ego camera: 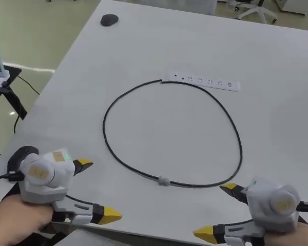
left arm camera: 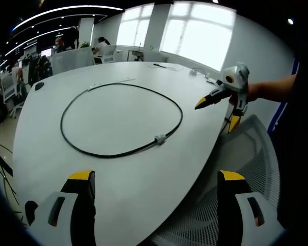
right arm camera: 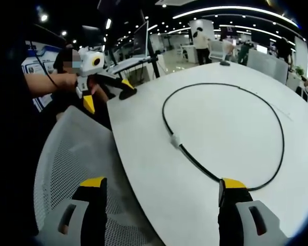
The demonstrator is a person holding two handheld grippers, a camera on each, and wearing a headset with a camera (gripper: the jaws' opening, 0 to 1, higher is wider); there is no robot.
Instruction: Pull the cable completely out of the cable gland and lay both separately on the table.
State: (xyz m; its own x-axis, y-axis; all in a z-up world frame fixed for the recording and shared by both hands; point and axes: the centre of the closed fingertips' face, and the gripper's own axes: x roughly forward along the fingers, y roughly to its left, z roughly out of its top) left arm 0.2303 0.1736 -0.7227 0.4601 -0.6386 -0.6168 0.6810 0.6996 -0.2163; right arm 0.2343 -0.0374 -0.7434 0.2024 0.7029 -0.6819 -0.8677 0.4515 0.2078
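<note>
1. Beyond the cable gland, a white power strip lies at the loop's far side, with a dark mouse farther off.
2. The thin black cable makes a rounded loop on the smooth white table and is threaded through the small pale gland.
3. The left gripper and right gripper flank the gland, their yellow-tipped jaws spread wide and holding nothing.

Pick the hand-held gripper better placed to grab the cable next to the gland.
Right, probably. The right hand-held gripper is open, one jaw tip almost at the cable running from the gland; the left hand-held gripper sits farther off.
</note>
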